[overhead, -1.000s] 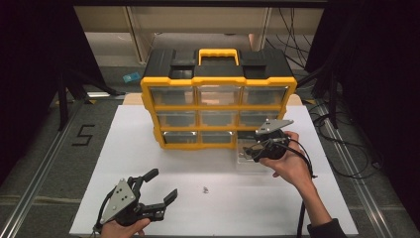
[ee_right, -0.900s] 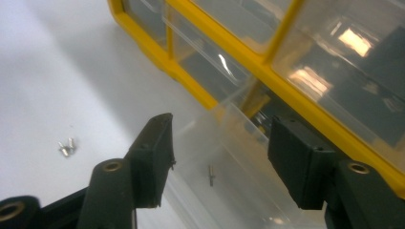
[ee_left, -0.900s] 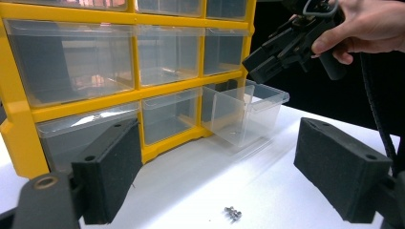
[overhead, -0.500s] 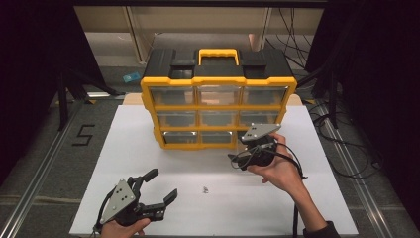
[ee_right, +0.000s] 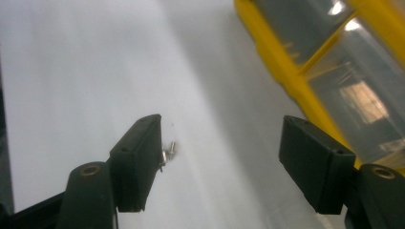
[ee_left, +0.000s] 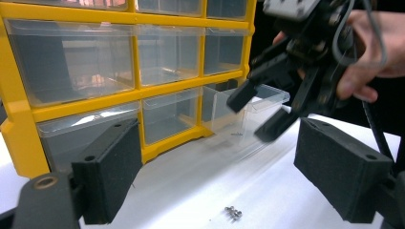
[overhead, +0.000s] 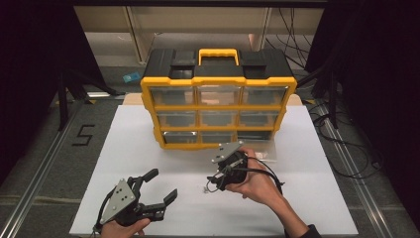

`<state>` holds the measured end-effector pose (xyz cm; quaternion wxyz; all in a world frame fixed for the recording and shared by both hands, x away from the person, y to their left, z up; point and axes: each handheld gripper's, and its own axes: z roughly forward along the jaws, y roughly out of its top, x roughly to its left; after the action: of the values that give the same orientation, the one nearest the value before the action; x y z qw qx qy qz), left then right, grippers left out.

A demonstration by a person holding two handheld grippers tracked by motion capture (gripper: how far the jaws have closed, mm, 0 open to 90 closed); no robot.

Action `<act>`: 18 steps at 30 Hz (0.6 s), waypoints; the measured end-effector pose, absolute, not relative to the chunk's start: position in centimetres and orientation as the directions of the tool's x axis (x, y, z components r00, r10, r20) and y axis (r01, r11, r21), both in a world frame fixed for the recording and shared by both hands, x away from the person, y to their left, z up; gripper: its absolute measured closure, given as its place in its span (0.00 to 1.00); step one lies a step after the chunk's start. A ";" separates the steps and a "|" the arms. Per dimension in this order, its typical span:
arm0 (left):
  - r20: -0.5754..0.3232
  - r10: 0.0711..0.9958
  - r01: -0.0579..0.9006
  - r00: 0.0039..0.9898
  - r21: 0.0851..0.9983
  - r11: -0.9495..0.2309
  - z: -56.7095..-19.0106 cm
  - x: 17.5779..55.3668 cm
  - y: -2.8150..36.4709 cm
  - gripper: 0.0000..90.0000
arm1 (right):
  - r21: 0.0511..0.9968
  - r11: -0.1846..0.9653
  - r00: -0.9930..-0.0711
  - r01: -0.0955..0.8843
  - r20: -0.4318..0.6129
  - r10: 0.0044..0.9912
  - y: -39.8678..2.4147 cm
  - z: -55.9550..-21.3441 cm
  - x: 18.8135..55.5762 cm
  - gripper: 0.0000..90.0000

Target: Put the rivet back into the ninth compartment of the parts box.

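A small cluster of screws (overhead: 204,190) is seen on the white table (overhead: 317,198), just off the tips of the right gripper (overhead: 214,181), whose jaws have just been opening and are held wide with nothing between them. In the right gripper view the screws (ee_right: 168,151) lie beside one jaw. The left gripper (overhead: 158,191) is held wide and empty, well apart from them. Behind the jaws a yellow drawer organizer (overhead: 218,106) is stood, with a clear drawer (ee_left: 248,112) pulled out; dark surroundings are seen beyond.

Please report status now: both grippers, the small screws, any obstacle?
Right gripper open, empty, jaws just opening, near small metal screws. Left gripper open, empty. Nothing between.
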<state>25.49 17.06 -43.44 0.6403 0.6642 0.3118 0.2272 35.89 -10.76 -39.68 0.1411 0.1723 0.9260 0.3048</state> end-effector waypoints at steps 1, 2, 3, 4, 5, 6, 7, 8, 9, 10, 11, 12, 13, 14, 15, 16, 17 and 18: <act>-0.097 0.705 0.123 0.702 0.992 0.014 -43.4 25.5 17.1 0.18 | 0.613 0.755 -0.901 0.233 -0.156 0.405 -10.8 -39.7 35.9 0.36; -0.097 0.705 0.123 0.702 0.992 0.014 -43.4 25.5 17.1 0.18 | 0.599 0.770 -0.908 0.221 -0.162 0.387 -10.5 -40.1 35.9 0.36; -0.098 0.705 0.123 0.702 0.992 0.014 -43.4 25.5 17.1 0.18 | 0.592 0.777 -0.912 0.216 -0.162 0.377 -10.2 -40.4 35.9 0.37; -0.096 0.706 0.123 0.702 0.992 0.013 -43.4 25.5 17.1 0.18 | 0.568 0.794 -0.916 0.215 -0.164 0.366 -9.8 -41.0 36.0 0.37; -0.096 0.706 0.123 0.702 0.992 0.013 -43.4 25.5 17.1 0.18 | 0.568 0.794 -0.916 0.215 -0.164 0.366 -9.8 -41.0 36.0 0.37; -0.097 0.706 0.124 0.702 0.992 0.014 -43.5 25.5 17.1 0.18 | 0.553 0.804 -0.920 0.220 -0.156 0.359 -9.5 -41.4 36.2 0.39; -0.097 0.706 0.124 0.702 0.992 0.014 -43.5 25.5 17.1 0.18 | 0.553 0.804 -0.920 0.220 -0.156 0.359 -9.5 -41.4 36.2 0.39; -0.097 0.706 0.124 0.702 0.992 0.014 -43.5 25.5 17.1 0.18 | 0.547 0.804 -0.918 0.232 -0.150 0.367 -9.3 -41.8 36.2 0.39; -0.097 0.705 0.123 0.702 0.992 0.014 -43.5 25.5 17.1 0.18 | 0.540 0.809 -0.921 0.231 -0.148 0.361 -9.2 -42.0 36.3 0.39; -0.097 0.705 0.123 0.702 0.992 0.014 -43.5 25.5 17.1 0.18 | 0.535 0.812 -0.923 0.232 -0.144 0.358 -9.1 -42.2 36.4 0.40; -0.098 0.706 0.124 0.701 0.992 0.014 -43.5 25.5 17.1 0.18 | 0.522 0.820 -0.928 0.235 -0.129 0.349 -8.7 -42.7 36.6 0.41; -0.097 0.706 0.123 0.702 0.992 0.014 -43.5 25.5 17.1 0.18 | 0.517 0.822 -0.930 0.238 -0.123 0.347 -8.6 -42.9 36.8 0.41; -0.097 0.706 0.123 0.702 0.992 0.014 -43.5 25.5 17.1 0.18 | 0.513 0.823 -0.931 0.244 -0.115 0.347 -8.4 -43.2 36.9 0.42; -0.097 0.706 0.123 0.702 0.992 0.014 -43.4 25.5 17.1 0.18 | 0.506 0.827 -0.933 0.245 -0.110 0.344 -8.3 -43.4 37.1 0.43; -0.097 0.706 0.124 0.702 0.992 0.014 -43.5 25.5 17.1 0.18 | 0.498 0.832 -0.934 0.245 -0.110 0.341 -8.2 -43.7 37.3 0.43; -0.097 0.705 0.124 0.702 0.992 0.014 -43.5 25.5 17.1 0.18 | 0.490 0.835 -0.933 0.252 -0.104 0.343 -8.0 -43.9 37.4 0.43; -0.097 0.705 0.124 0.702 0.992 0.014 -43.5 25.5 17.1 0.18 | 0.490 0.835 -0.933 0.252 -0.104 0.343 -8.0 -43.9 37.4 0.43; -0.097 0.705 0.123 0.702 0.992 0.014 -43.5 25.5 17.1 0.18 | 0.476 0.841 -0.935 0.256 -0.099 0.341 -7.8 -44.3 37.5 0.44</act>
<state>25.48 17.11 -43.45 0.6400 0.6645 0.3116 0.2273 37.49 -7.80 -44.32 0.0901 0.1562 0.9553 0.2342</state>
